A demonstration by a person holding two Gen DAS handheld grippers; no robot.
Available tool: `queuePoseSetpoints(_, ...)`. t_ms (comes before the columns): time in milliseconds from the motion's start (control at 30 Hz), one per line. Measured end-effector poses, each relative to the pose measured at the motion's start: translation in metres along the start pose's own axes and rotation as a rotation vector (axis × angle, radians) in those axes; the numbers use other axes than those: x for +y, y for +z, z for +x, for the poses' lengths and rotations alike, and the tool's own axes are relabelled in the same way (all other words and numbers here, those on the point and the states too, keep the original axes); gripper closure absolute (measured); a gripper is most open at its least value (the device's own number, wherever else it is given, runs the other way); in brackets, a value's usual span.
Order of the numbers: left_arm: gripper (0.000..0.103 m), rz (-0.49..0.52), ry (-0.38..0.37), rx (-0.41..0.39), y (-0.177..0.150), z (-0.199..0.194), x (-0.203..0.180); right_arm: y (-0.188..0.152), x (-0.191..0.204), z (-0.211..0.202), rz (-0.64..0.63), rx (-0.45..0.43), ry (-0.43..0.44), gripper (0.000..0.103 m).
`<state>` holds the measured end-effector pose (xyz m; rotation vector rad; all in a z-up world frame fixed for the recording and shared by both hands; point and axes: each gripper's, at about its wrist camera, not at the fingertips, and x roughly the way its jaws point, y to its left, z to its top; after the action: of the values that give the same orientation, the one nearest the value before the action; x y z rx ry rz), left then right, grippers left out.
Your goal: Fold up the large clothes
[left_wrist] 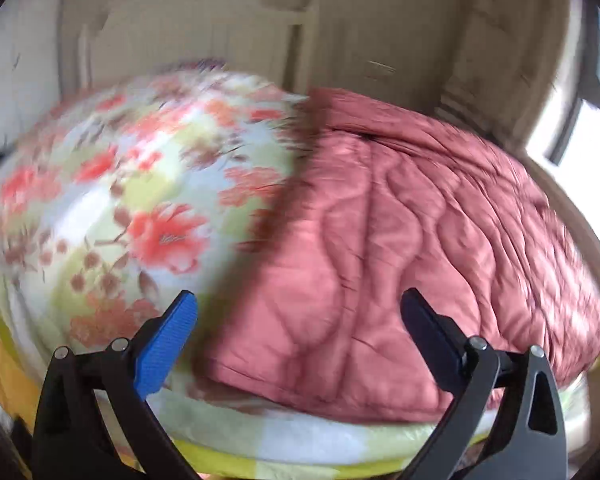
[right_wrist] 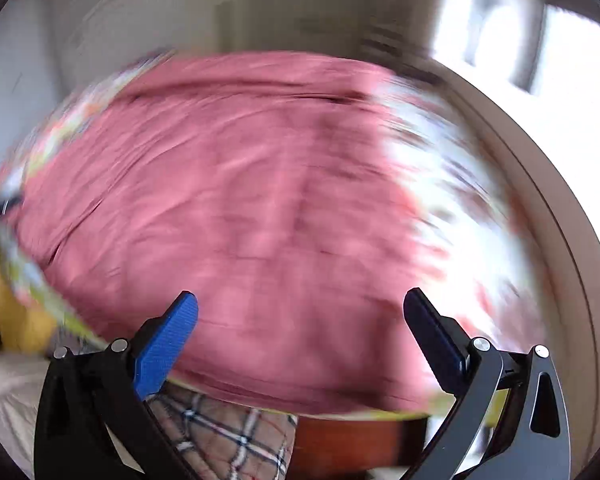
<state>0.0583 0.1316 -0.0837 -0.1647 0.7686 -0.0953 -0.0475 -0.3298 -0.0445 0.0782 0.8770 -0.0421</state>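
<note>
Pink quilted garment (left_wrist: 400, 240), padded with stitched wavy channels, probably a large quilted coat or robe, can't tell which. It lies spread on the bed over a floral blanket (left_wrist: 132, 200), taking the right half of the left wrist view and nearly all of the right wrist view (right_wrist: 260, 208).

Handling, my read: soft, bulky, light for its size. Padding will spring back, so folds need pressing down. Shell looks smooth and a bit shiny, so likely slippery; a thin pinch may slide off. Best to take hold at the near hem and its near-left corner (left_wrist: 224, 376), where the edge is thick and stands clear of the blanket.

Left gripper (left_wrist: 300, 300): fingers spread wide, nothing between them, hovering over the near hem. Right gripper (right_wrist: 300, 300): same, released, empty, over the garment's middle.

Surface: bed is soft and will give under pressure. Yellow sheet edge (left_wrist: 300, 464) below the blanket. A plaid cloth (right_wrist: 228, 432) at the near edge in the right view.

Room: pale panelled headboard (left_wrist: 204, 32), beige wall, bright window (right_wrist: 560, 52) at right. Both views motion-blurred, so fine detail is unreliable.
</note>
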Motion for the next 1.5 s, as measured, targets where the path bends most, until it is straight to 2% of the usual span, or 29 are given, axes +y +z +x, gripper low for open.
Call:
queuePoseSetpoints(33, 0.002, -0.022, -0.008, 0.017, 0.002, 0.005, 0.007, -0.005, -0.023, 0.000, 0.090, 0.009, 0.012, 0.005)
queuePoseSetpoints(133, 0.003, -0.051, -0.035, 0.074, 0.003, 0.020, 0.016, -0.019, -0.062, 0.006, 0.249, 0.017, 0.086, 0.026)
queuePoseSetpoints(200, 0.003, -0.013, -0.022, 0.073, -0.001, 0.022, 0.008, -0.022, -0.065, 0.005, 0.263, -0.010, 0.121, 0.026)
queuePoseSetpoints(300, 0.005, 0.054, -0.027, 0.076, -0.009, 0.021, -0.008, -0.020, -0.048, 0.009, 0.202, -0.008, 0.158, 0.027)
queuePoseSetpoints(400, 0.019, 0.116, -0.099, 0.092, -0.017, 0.017, -0.030, -0.017, -0.023, 0.012, 0.119, -0.016, 0.173, 0.042)
queuePoseSetpoints(433, 0.027, 0.124, -0.111, 0.092, -0.019, 0.016, -0.036, -0.016, -0.016, 0.014, 0.108, -0.024, 0.176, 0.055)
queuePoseSetpoints(467, 0.039, 0.135, -0.128, 0.089, -0.021, 0.016, -0.042, -0.015, -0.011, 0.016, 0.112, -0.032, 0.187, 0.066)
queuePoseSetpoints(500, 0.050, 0.145, -0.145, 0.088, -0.022, 0.016, -0.047, -0.014, -0.009, 0.019, 0.123, -0.040, 0.196, 0.071)
queuePoseSetpoints(533, 0.074, 0.141, -0.172, 0.094, -0.023, 0.017, -0.050, -0.014, -0.006, 0.020, 0.135, -0.050, 0.206, 0.076)
queuePoseSetpoints(633, 0.084, 0.057, -0.265, 0.097, -0.023, 0.013, -0.042, -0.014, -0.003, 0.025, 0.168, -0.084, 0.237, 0.081)
queuePoseSetpoints(767, 0.086, -0.002, -0.370, 0.043, -0.021, -0.024, -0.028, -0.018, -0.019, 0.015, 0.229, -0.089, 0.301, 0.085)
queuePoseSetpoints(900, 0.086, 0.007, -0.472, -0.046, -0.031, -0.099, -0.016, -0.026, -0.023, -0.034, 0.197, -0.117, 0.398, 0.085)
queuePoseSetpoints(1033, 0.086, 0.008, -0.575, -0.158, -0.042, -0.176, 0.003, -0.045, -0.021, -0.112, 0.158, -0.223, 0.487, 0.086)
queuePoseSetpoints(1100, 0.086, 0.031, -0.602, -0.230, -0.039, -0.209, 0.007, -0.052, -0.021, -0.151, 0.145, -0.295, 0.519, 0.086)
queuePoseSetpoints(1167, 0.085, 0.048, -0.614, -0.276, -0.028, -0.225, 0.007, -0.053, -0.017, -0.185, 0.115, -0.373, 0.524, 0.086)
queuePoseSetpoints(1233, 0.084, 0.040, -0.621, -0.288, -0.007, -0.222, 0.006, -0.045, -0.011, -0.207, 0.083, -0.440, 0.510, 0.085)
queuePoseSetpoints(1300, 0.083, 0.014, -0.617, -0.275, 0.014, -0.206, 0.003, -0.019, -0.007, -0.210, 0.079, -0.472, 0.508, 0.085)
queuePoseSetpoints(1467, 0.082, -0.078, -0.534, -0.194, 0.098, -0.123, -0.004, 0.080, 0.000, -0.155, 0.107, -0.397, 0.428, 0.085)
queuePoseSetpoints(1500, 0.082, -0.082, -0.491, -0.171, 0.117, -0.101, -0.010, 0.102, 0.001, -0.138, 0.113, -0.376, 0.399, 0.085)
